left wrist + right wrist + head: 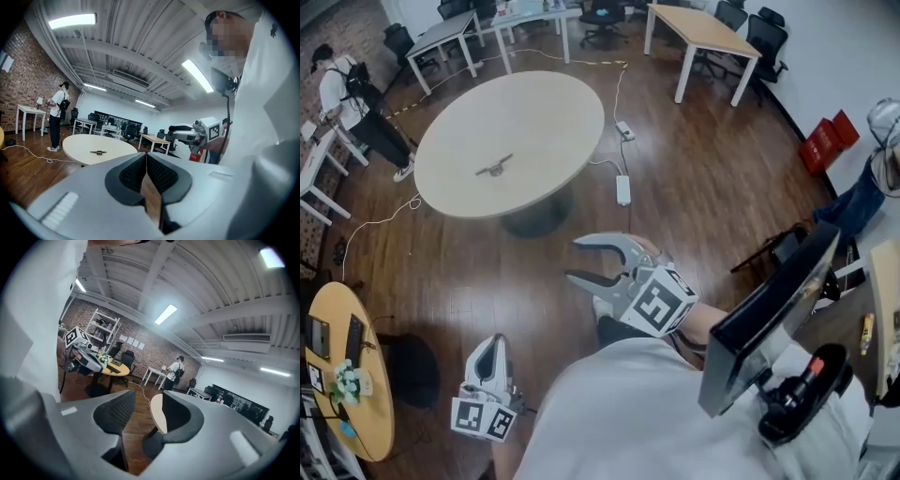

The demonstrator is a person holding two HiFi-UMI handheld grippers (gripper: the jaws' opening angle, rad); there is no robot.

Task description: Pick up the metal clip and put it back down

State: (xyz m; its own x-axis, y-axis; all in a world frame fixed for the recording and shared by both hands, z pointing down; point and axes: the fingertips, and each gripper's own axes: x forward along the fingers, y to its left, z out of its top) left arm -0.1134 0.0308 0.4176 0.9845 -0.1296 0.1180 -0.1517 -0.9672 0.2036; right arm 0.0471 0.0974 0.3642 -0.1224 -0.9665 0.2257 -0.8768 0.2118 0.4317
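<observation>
The metal clip (495,169) lies flat near the middle of the round beige table (553,112), far from both grippers. It also shows small on that table in the left gripper view, clip (98,152). My right gripper (574,260) hovers over the wood floor in front of the table, jaws open and nothing between them; in its own view, right gripper (146,398), only the table's edge (157,414) shows through the gap. My left gripper (492,341) is held low by my body, and left gripper (146,157) has its pads pressed together, empty.
A person (352,98) stands at a white desk at the far left. A cable and power strips (622,190) run over the floor beside the round table. A small wooden table (375,375) with gear is at lower left, a monitor (769,309) at right, desks and chairs behind.
</observation>
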